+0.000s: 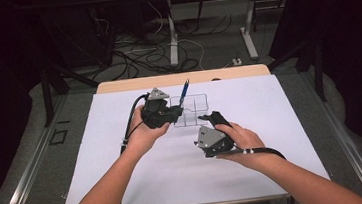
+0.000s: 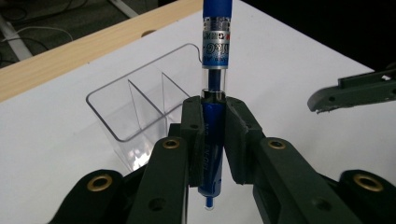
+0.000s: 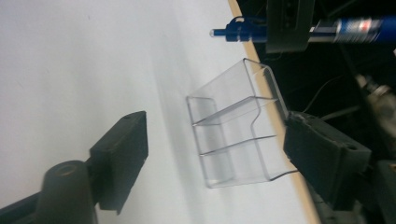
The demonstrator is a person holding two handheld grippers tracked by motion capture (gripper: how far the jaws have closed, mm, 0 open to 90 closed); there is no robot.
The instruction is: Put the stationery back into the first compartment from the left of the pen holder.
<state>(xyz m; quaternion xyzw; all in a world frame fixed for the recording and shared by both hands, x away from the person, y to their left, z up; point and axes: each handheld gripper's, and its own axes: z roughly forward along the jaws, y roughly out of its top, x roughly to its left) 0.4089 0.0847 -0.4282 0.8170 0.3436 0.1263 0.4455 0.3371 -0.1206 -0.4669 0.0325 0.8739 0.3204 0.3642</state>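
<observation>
- At the left of the high view we see the left tongs (image 1: 176, 110), held in the person's left hand (image 1: 144, 135), pinching a blue pen (image 1: 184, 91).
- In the left gripper view the pen (image 2: 215, 88) stands upright between the two black pads, which press on its blue grip from both sides; its clear barrel rises above them and its tip pokes out below.
- Just right of the left tongs, a clear plastic organizer (image 1: 190, 112) stands on the white surface (image 1: 126, 177). Thin walls split it into compartments, and the pen is held above it, towards its far left corner, with no part of it inside.
- In the right gripper view the organizer (image 3: 233, 135) lies between the spread jaws, and the pads do not touch it.
- At the right, the right tongs (image 1: 208, 117) rest low on the surface in the person's right hand (image 1: 243, 138), just beside the organizer's near right side, spread apart with nothing pinched.
</observation>
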